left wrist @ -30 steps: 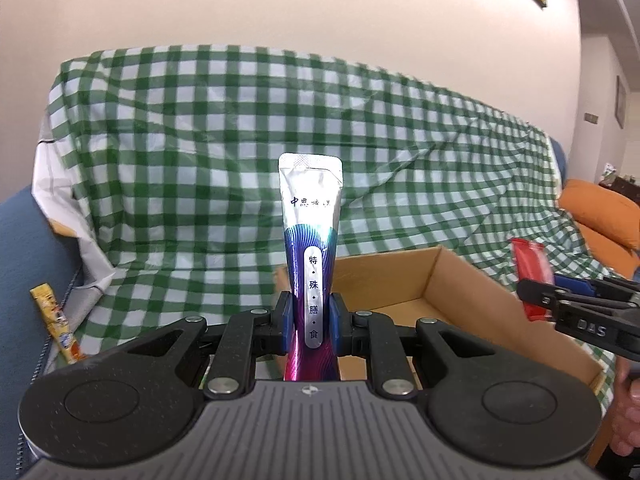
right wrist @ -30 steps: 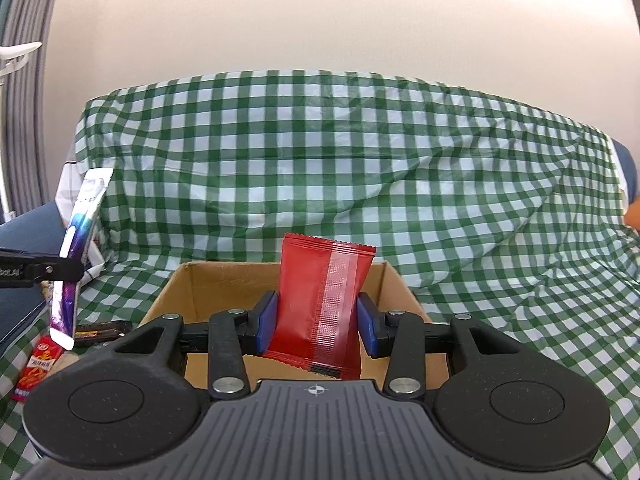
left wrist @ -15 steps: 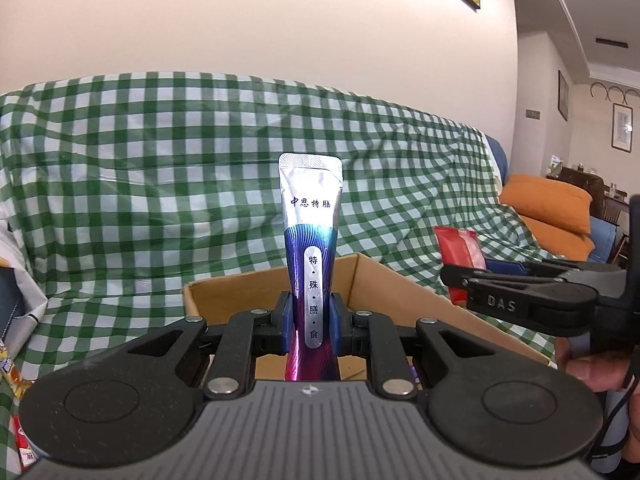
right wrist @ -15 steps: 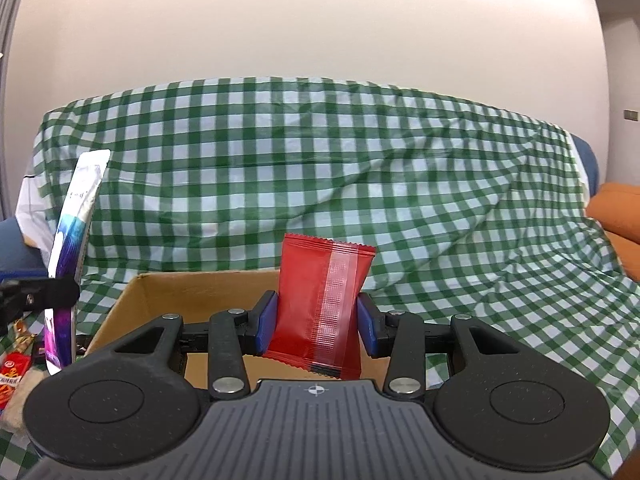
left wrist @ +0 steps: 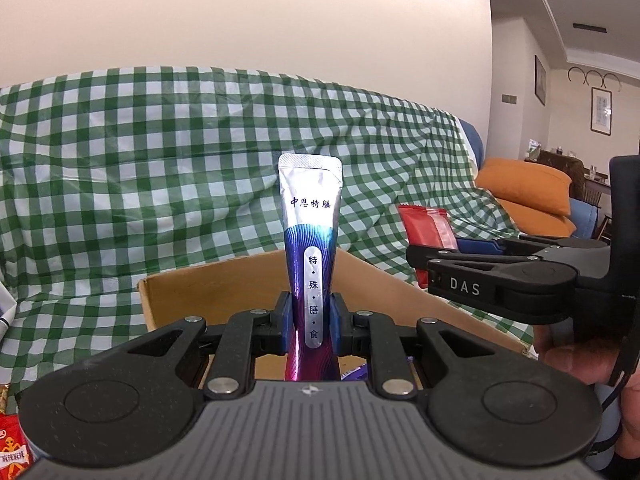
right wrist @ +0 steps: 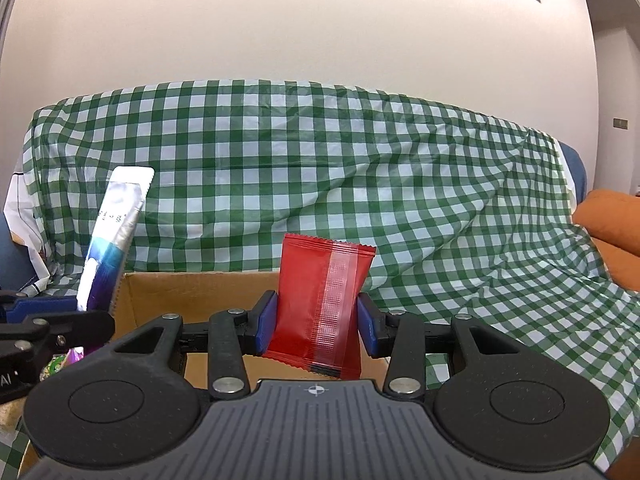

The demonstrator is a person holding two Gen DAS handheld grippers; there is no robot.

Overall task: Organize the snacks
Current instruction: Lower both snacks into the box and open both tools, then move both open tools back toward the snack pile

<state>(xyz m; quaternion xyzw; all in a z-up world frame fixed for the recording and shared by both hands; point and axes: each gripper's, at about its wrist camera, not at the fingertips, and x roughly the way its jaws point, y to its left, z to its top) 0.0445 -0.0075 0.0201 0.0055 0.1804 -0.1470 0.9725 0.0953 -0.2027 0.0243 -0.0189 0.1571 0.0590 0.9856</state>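
Observation:
A silver and purple sachet (left wrist: 310, 216) stands upright in my left gripper (left wrist: 310, 318), whose blue pads are shut on its lower half. It hangs over the near part of an open cardboard box (left wrist: 192, 292). My right gripper (right wrist: 318, 320) is shut on a red foil packet (right wrist: 320, 280), held upright above the same box (right wrist: 180, 292). In the right wrist view the sachet (right wrist: 116, 224) and left gripper (right wrist: 60, 312) sit at the left edge. In the left wrist view the red packet (left wrist: 426, 224) and right gripper (left wrist: 448, 254) sit close on the right.
A green checked cloth (right wrist: 360, 184) covers the sofa under and behind the box. Orange cushions (left wrist: 528, 188) lie far right. A red snack pack (left wrist: 12, 444) lies at the lower left. A person's hand (left wrist: 576, 360) holds the right gripper.
My left gripper has carried the sachet to the right, from beside the box to over it, close to the right gripper. The right gripper has kept its hold and place.

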